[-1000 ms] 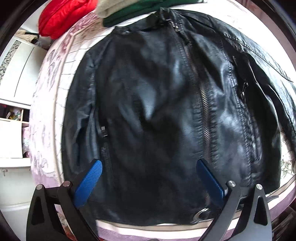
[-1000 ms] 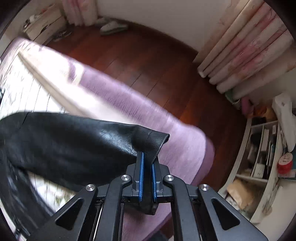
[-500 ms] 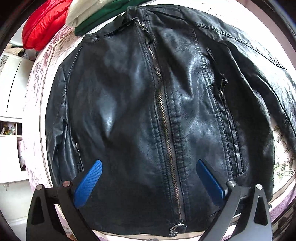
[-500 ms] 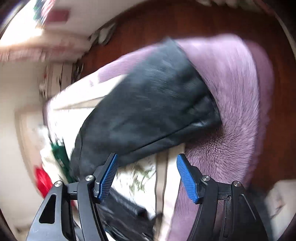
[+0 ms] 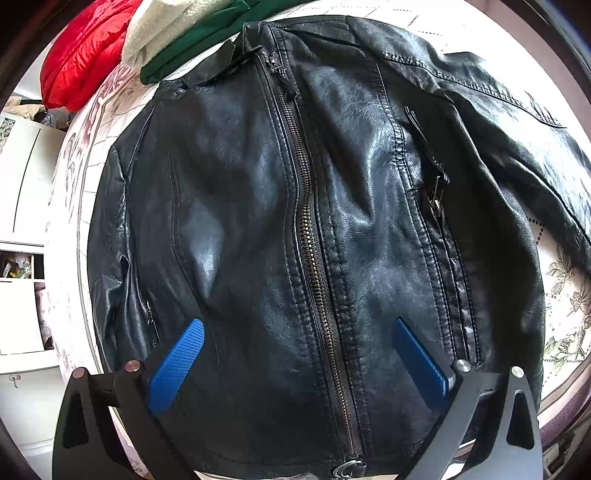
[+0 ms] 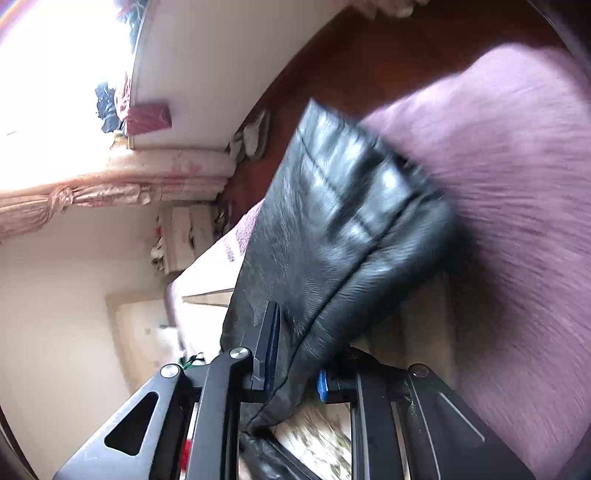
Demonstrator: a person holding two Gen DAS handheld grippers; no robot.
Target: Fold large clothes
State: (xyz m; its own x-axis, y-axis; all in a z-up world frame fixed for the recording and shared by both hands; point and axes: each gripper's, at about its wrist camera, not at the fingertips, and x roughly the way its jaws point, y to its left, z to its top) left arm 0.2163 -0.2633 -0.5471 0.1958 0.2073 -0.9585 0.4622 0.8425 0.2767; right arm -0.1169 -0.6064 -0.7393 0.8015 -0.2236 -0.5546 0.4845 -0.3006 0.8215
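Observation:
A black leather jacket (image 5: 295,221) lies front up and zipped on the bed, collar at the far end. My left gripper (image 5: 295,350) is open and hovers over the jacket's lower front, astride the zipper. In the right wrist view the jacket's sleeve (image 6: 332,236) runs out over the purple bed edge. My right gripper (image 6: 295,373) is shut on the sleeve, with the leather pinched between the blue pads. The sleeve's cuff end is blurred.
Red (image 5: 81,51), cream (image 5: 166,29) and green (image 5: 192,51) clothes are piled at the far end of the bed. The floral bedspread (image 5: 565,314) shows on the right. White cabinets (image 5: 22,221) stand left. Wooden floor (image 6: 369,74), curtains (image 6: 110,184) and shoes (image 6: 251,140) lie beyond the bed.
My right gripper let go of the sleeve end, swung round open, and has now shut on the sleeve again further up. My left gripper drifted towards the zipper, staying open.

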